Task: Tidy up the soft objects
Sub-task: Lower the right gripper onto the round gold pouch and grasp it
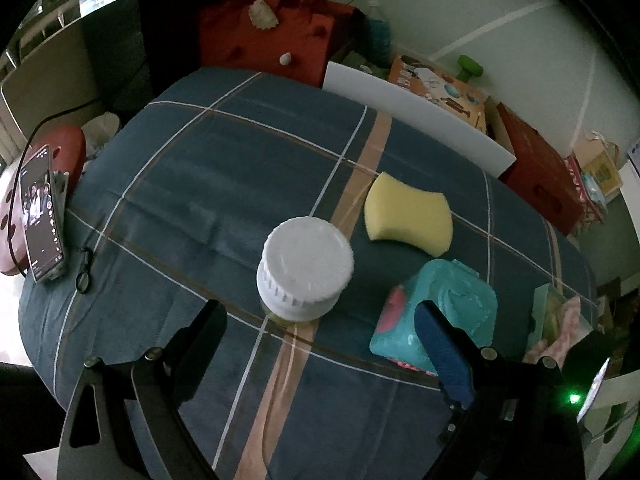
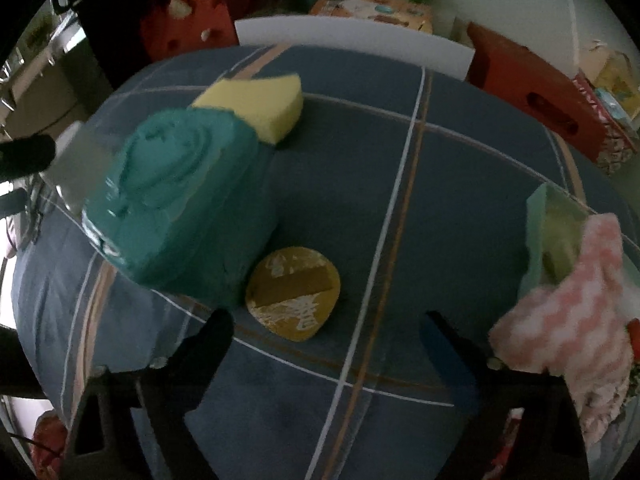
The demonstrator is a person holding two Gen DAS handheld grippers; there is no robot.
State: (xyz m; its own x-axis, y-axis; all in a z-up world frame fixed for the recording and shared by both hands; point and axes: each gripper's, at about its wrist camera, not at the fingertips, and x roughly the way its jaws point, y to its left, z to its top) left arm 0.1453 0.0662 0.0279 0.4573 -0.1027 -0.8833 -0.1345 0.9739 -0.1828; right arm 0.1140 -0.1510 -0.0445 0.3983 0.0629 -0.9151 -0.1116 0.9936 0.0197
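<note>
Left wrist view: jar [image 1: 305, 270] stands on the worktop [image 1: 192, 184] at frame centre. Sponge [image 1: 409, 215] lies to its upper right. Wipes pack [image 1: 440, 312] sits lower right, just below the sponge. Phone [image 1: 42, 214] leans at the left edge. Board [image 1: 416, 118] stands behind, upper right.

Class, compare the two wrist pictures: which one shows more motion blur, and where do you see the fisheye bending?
Right wrist view: the teal wipes pack and pink checked cloth are smeared by motion. Left wrist view: sharper, the yellow sponge and white jar lid have crisp edges. Both: dim light, dark corners, and the plaid cloth's straight stripes bow outward.
</note>
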